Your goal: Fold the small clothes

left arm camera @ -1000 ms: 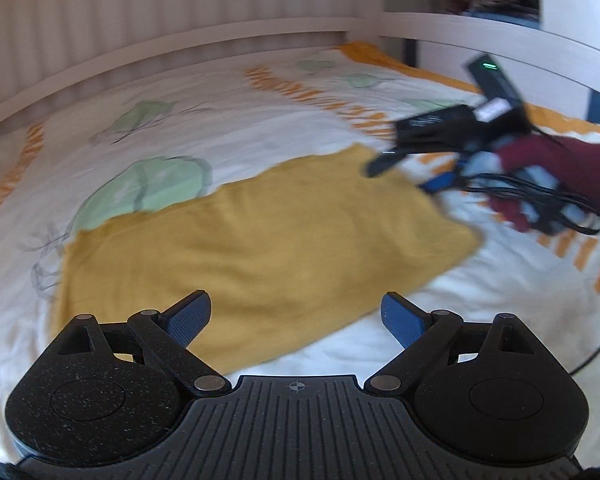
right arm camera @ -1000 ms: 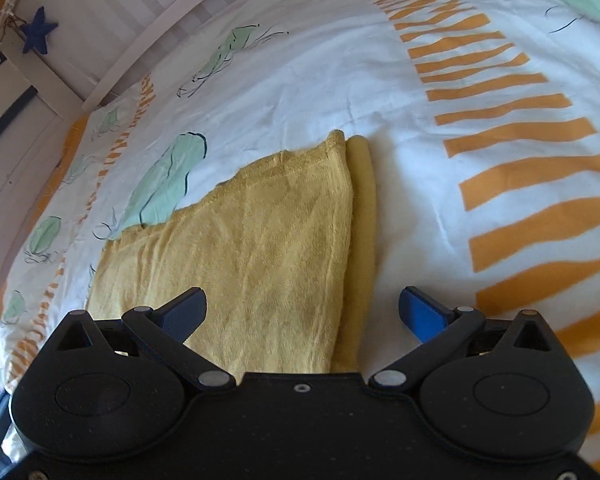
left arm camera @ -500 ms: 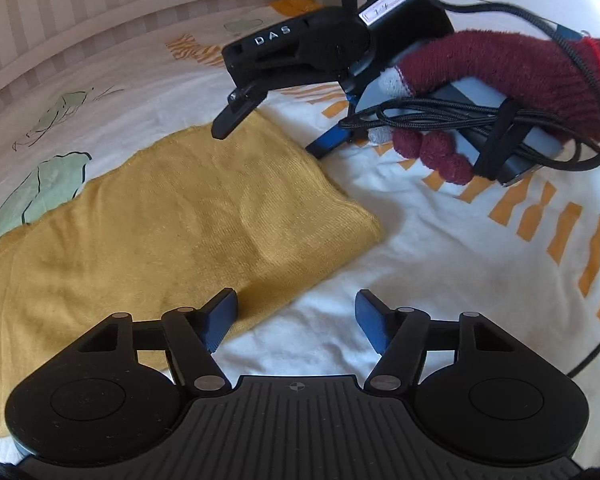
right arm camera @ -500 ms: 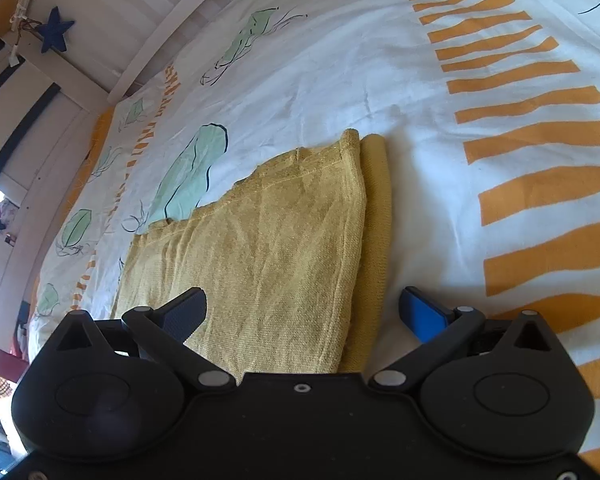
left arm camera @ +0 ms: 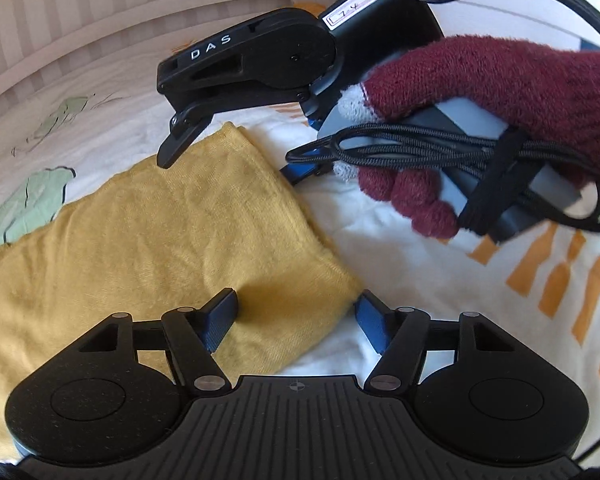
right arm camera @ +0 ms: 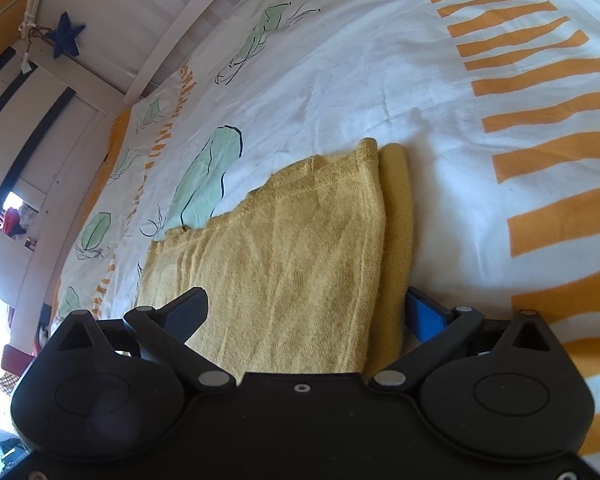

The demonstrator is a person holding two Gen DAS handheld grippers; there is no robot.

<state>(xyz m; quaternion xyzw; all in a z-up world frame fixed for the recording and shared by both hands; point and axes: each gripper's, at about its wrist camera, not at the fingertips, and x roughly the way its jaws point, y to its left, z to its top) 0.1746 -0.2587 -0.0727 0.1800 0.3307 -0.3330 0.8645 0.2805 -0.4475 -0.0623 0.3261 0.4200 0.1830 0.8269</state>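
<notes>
Cloth corner now sits between the left gripper (left arm camera: 296,316), whose spread fingers (left arm camera: 220,316) have narrowed and dropped in over the near end at 6 o'clock, not yet pinching. The right gripper (right arm camera: 308,312) has come to the far corner, its wide fingers closing around the doubled edge without pressing it. Both ends look ready for the next fold. The mustard-yellow knit garment (left arm camera: 160,232) lies flat on the bed sheet (right arm camera: 380,80), already doubled, one layer peeking out along the edge.
</notes>
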